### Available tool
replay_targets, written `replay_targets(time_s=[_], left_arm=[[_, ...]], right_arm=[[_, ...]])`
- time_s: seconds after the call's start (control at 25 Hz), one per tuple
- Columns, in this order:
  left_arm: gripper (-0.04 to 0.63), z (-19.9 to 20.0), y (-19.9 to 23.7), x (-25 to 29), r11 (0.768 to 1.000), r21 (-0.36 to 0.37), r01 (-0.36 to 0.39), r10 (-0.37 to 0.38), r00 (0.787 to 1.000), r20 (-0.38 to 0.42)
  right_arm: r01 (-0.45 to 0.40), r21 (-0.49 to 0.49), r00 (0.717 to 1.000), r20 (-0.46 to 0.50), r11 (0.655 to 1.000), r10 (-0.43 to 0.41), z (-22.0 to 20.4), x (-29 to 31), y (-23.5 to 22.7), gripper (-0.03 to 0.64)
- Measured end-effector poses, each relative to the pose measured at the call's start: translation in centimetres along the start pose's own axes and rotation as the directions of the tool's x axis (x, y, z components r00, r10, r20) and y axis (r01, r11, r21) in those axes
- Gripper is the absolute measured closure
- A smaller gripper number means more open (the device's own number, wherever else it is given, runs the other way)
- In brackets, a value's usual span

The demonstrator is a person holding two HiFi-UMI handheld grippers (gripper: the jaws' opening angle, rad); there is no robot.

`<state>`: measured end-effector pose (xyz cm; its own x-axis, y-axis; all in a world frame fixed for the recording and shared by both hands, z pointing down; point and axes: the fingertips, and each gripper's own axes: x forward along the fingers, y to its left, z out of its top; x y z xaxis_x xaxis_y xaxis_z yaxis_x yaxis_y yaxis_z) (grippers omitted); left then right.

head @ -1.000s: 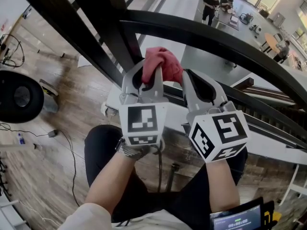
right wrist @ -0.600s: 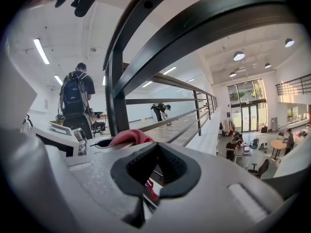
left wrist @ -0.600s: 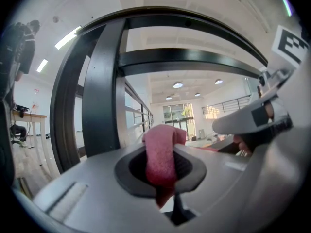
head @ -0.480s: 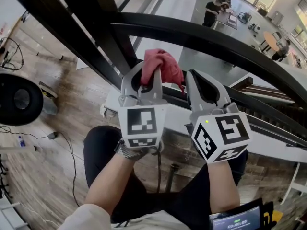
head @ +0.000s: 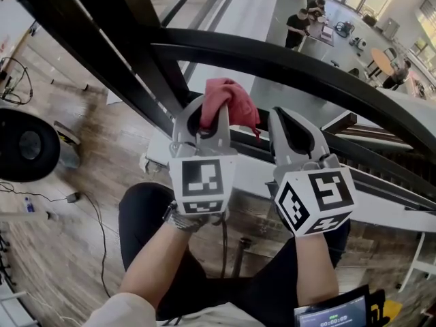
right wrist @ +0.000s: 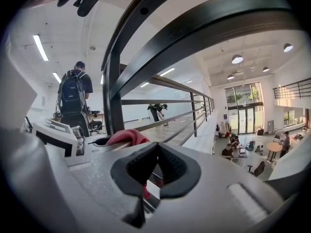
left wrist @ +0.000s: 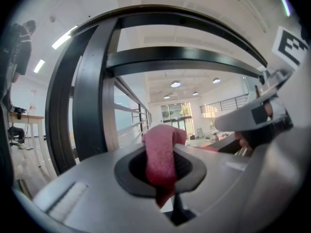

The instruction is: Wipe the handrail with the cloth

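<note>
Your left tool (head: 210,118) is clamped on the red cloth (head: 235,97), a thick fold pinched between the jaws, a bunch poking out past the tips and a tail hanging below. Your right tool (head: 289,125) rides just beside it, jaws closed tip to tip with nothing in them; the bit of red showing through its opening looks like the cloth beyond, not a grip.

Out from the tips, the cloth sits below the dark curved handrail (head: 286,60), close to it, and the left gripper view puts the rail above and ahead of the fold. So, by my reading, the cloth is in hand and presented, but the wiping itself isn't shown as done, and most of the rail is left to cover.

Whether cloth and rail actually touch, you can't tell. The rail's glossy black shows no wiped patch, and both its ends run out of frame.
</note>
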<state>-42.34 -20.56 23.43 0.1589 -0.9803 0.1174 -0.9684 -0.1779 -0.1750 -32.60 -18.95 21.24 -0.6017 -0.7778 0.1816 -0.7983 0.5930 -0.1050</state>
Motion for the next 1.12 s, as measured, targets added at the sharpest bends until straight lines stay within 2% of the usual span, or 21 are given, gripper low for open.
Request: replay_targets(time_s=[0.32,1.12], left_arm=[[0.561,0.0,0.0,0.0,1.000,0.003,-0.009,0.009,1.000,-0.007],[0.561,0.0,-1.5,0.3,0.999,0.005,0.041,-0.041,0.999,-0.022]], right_arm=[[0.005,0.001,1.000,0.015,1.000,-0.005,0.7,-1.1,-0.7,0.615],[0.074,0.025,0.997,0.018,0.997,-0.074,1.0,-2.8,-3.1,0.615]])
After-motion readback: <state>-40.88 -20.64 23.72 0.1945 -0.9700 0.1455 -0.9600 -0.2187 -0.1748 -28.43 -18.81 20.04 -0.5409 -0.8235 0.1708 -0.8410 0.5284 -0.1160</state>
